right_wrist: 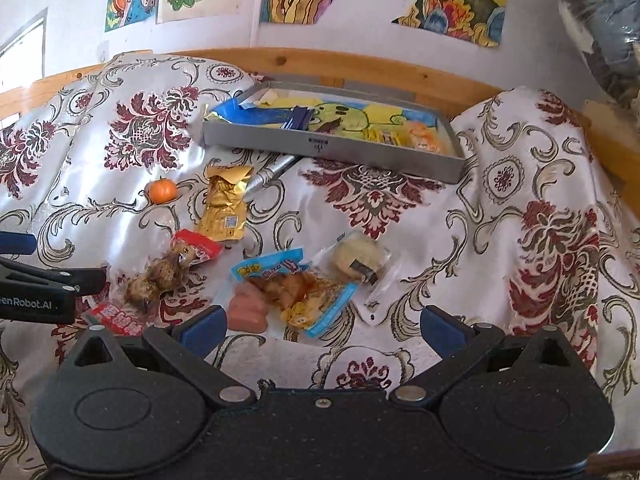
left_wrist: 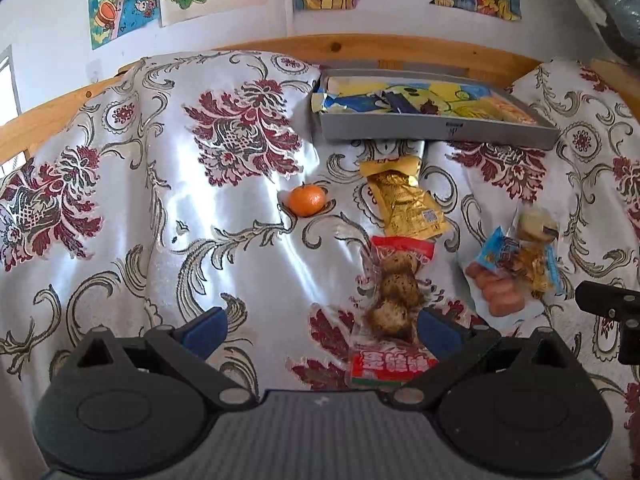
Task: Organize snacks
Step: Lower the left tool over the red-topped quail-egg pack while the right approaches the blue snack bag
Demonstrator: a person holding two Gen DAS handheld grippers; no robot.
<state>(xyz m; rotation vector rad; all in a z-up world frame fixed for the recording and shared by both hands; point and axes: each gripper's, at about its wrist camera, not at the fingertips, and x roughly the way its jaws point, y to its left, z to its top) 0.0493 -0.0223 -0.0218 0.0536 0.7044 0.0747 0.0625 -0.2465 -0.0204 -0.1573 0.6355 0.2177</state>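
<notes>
**Left wrist view: snacks loose on cloth, both grippers spread**

Left gripper [left_wrist: 320, 326] has its fingers wide apart, empty, above the red-ended packet of brown balls [left_wrist: 394, 292]. Right gripper [right_wrist: 322, 326] is likewise spread and holds nothing, near the blue packet [right_wrist: 296, 292] and pink sausages [right_wrist: 247, 312]. On the floral cloth [left_wrist: 224, 216] also lie a mandarin [left_wrist: 306, 199], a gold sachet [left_wrist: 404, 200] and a clear-wrapped cake [right_wrist: 358, 258]. The grey tray [right_wrist: 332, 148], beyond them, already contains wrappers.
</notes>
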